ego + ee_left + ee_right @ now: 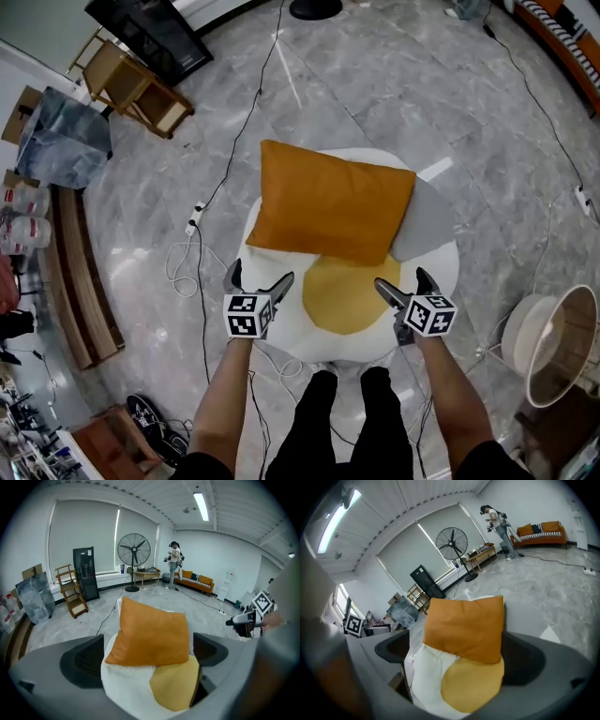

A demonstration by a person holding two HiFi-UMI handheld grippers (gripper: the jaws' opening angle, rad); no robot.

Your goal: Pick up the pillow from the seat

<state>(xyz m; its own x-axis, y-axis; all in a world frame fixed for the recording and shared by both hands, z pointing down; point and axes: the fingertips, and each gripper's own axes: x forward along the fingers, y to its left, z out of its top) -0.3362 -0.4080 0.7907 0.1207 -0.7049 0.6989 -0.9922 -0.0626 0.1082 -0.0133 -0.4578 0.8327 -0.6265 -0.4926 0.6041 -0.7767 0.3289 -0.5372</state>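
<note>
An orange pillow point(330, 201) lies on a round white seat point(274, 319) with a yellow patch point(344, 295) in its middle. The pillow covers the seat's far half. My left gripper point(261, 284) stands open at the seat's near left edge, short of the pillow point(152, 632). At the near right edge my right gripper point(400, 286) is open too, with the pillow point(466, 626) ahead of it. Nothing is between either pair of jaws. Both grippers point toward the pillow and touch nothing.
White cables point(187, 267) and a power strip point(195, 217) lie on the marble floor left of the seat. A wooden shelf unit point(139, 89) and a black cabinet point(150, 33) stand far left. A lamp shade point(562, 342) lies at the right. A standing fan point(133, 550) and a person point(175, 564) are far off.
</note>
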